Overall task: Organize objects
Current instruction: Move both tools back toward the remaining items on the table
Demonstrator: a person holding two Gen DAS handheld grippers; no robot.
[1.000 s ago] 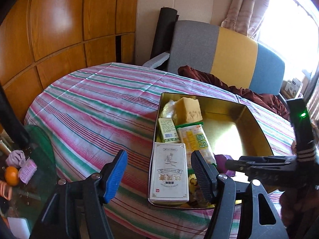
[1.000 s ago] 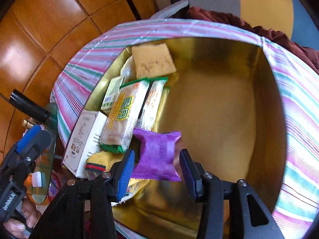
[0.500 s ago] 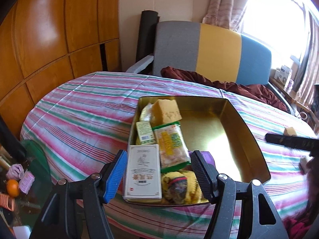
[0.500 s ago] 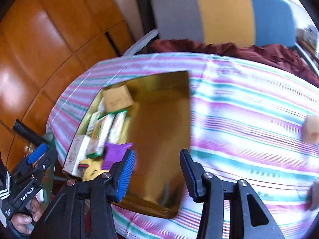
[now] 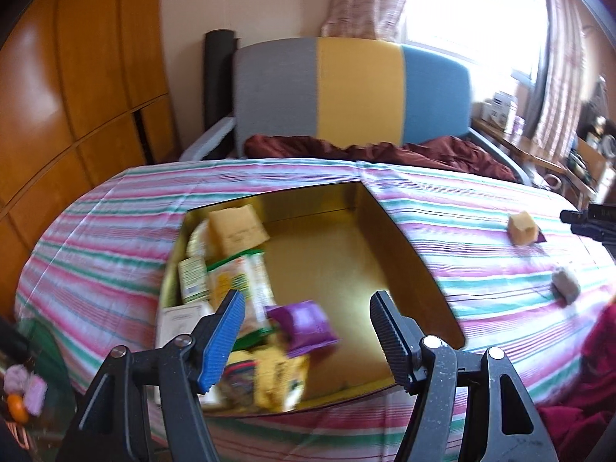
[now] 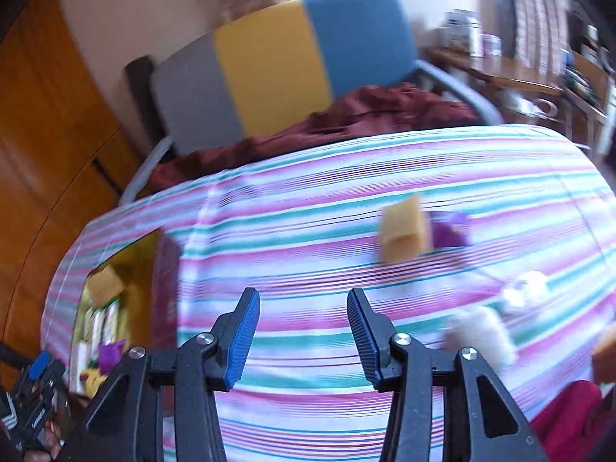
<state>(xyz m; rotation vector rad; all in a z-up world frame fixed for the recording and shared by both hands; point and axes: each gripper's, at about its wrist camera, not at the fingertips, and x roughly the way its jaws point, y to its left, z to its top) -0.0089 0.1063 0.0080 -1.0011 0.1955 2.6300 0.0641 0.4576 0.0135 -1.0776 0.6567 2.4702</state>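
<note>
Hovering right hand-held gripper [image 6: 302,335] spread and empty, left hand-held gripper [image 5: 306,337] spread above gold tray [image 5: 404,246].

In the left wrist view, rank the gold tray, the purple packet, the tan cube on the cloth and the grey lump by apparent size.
1. gold tray
2. purple packet, though it lies nearest the camera
3. tan cube and grey lump: too alike to rank

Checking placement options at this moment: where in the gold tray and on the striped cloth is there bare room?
The gold tray is bare along its right side, beside the purple packet; its left side is crowded with packets. The striped cloth is bare between the tray and the tan block. It gets crowded around the block, where pale lumps lie.
</note>
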